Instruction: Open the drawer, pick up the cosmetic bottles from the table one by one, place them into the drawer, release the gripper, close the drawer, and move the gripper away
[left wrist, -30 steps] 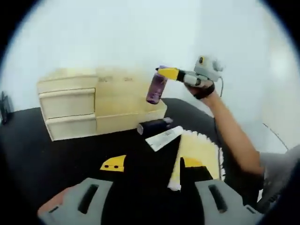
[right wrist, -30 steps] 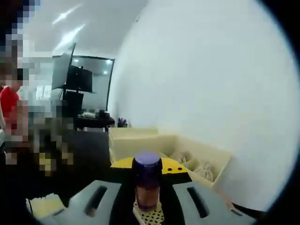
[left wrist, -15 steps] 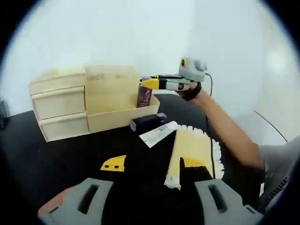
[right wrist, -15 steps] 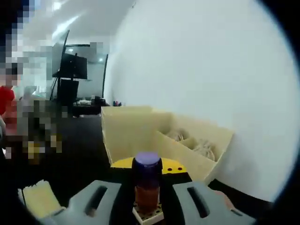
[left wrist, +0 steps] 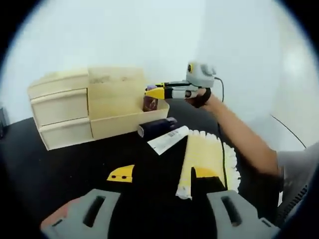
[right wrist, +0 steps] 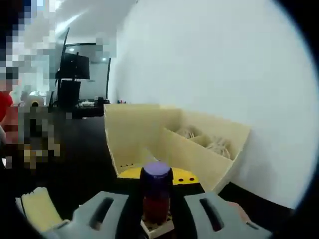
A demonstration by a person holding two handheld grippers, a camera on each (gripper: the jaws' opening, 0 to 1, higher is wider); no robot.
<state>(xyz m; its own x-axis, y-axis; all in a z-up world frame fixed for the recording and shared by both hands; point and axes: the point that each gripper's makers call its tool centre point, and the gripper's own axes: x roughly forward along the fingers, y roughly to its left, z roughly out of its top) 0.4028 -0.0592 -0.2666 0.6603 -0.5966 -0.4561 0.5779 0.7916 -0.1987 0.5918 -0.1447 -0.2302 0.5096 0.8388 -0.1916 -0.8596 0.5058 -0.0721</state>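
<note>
In the left gripper view, the left gripper (left wrist: 157,211) is held spread and empty above the black table (left wrist: 60,169). Past it, a dark bottle (left wrist: 157,126) and a white tube (left wrist: 168,140) lie beside a yellow cloth (left wrist: 207,157). The right gripper (left wrist: 158,92) is seen over the open drawer (left wrist: 127,117) of the wooden chest (left wrist: 60,112), pinching a purple-capped bottle (left wrist: 149,102).

In the right gripper view, the right gripper (right wrist: 157,211) is clamped on the purple-capped bottle (right wrist: 156,191), upright, just before the open drawer (right wrist: 174,149).
</note>
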